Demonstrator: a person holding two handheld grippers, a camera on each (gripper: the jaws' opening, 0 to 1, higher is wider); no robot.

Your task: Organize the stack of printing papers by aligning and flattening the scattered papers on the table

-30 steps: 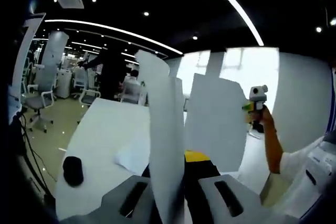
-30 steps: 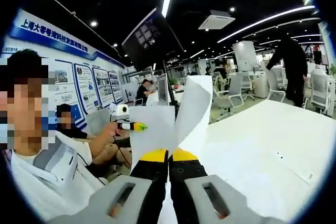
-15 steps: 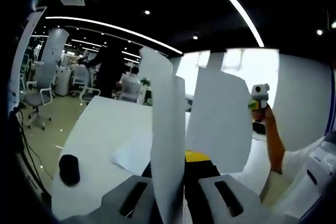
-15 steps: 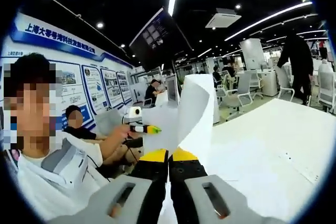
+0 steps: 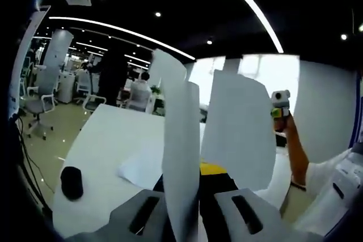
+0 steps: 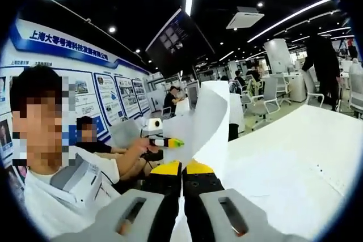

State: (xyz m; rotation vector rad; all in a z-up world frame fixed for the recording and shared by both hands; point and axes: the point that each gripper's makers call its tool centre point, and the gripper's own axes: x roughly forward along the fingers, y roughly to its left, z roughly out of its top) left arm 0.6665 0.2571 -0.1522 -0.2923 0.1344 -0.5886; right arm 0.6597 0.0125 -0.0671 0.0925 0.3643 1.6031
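Papers: white sheets (image 5: 180, 157) are standing upright above the white table (image 5: 108, 140), pinched from both ends; in the right gripper view the same sheets (image 6: 211, 123) are curling upward just past the jaws.
Left gripper (image 5: 195, 177): its jaws are closing tight on the near edge of the sheets, yellow tips showing just behind the paper; it is also appearing in the right gripper view (image 6: 177, 142), held out from the person's hand (image 6: 140, 148) beside the sheets.
Right gripper (image 6: 182, 169): its jaws are pressing together on the sheets' other edge, yellow pads touching; in the left gripper view it is showing (image 5: 278, 111) beyond the far edge of the paper, raised in a hand (image 5: 283, 124).
Left gripper view alone: a loose sheet (image 5: 139, 165) is lying flat on the table near the held papers, and a black object (image 5: 72, 182), too blurred to identify, is sitting near the table's edge.
Right gripper view alone: a wall of blue-bordered posters (image 6: 108, 92) is running behind the seated person in a white shirt (image 6: 68, 191).
Surroundings: office chairs (image 5: 35, 103) are standing beyond the table's far side; a dark-clothed figure (image 6: 323, 60) is standing past the table.
Obstruction: the upright sheets are blocking the middle of the table in both views.
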